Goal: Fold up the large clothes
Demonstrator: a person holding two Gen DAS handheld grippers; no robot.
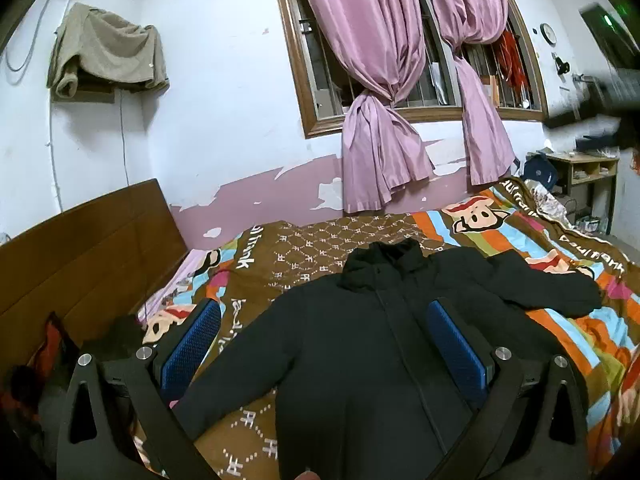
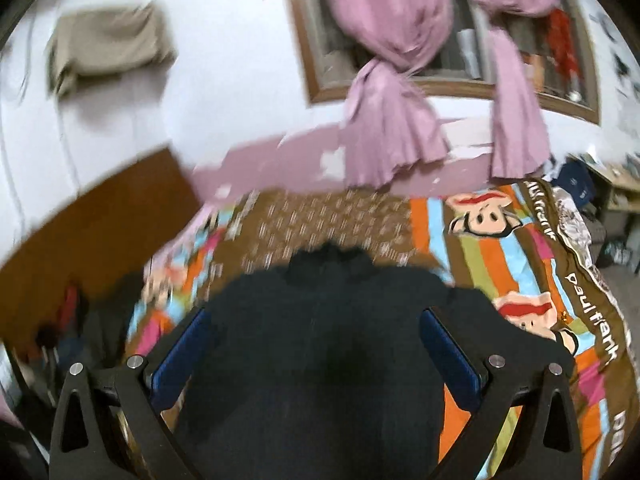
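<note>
A large black jacket (image 1: 360, 340) lies face up on the bed, zipped, collar toward the window wall, both sleeves spread out to the sides. My left gripper (image 1: 324, 312) is open above the jacket's body, its blue pads (image 1: 188, 344) wide apart and holding nothing. In the blurred right wrist view the same jacket (image 2: 320, 352) fills the lower middle. My right gripper (image 2: 316, 320) is open above it, blue pads (image 2: 452, 356) apart and empty.
The bed has a colourful striped cartoon quilt (image 1: 480, 224). A wooden headboard (image 1: 80, 248) stands at the left. Pink curtains (image 1: 380, 100) hang over the window. A small desk (image 1: 588, 172) stands at the far right. Dark clutter (image 1: 48, 360) lies by the headboard.
</note>
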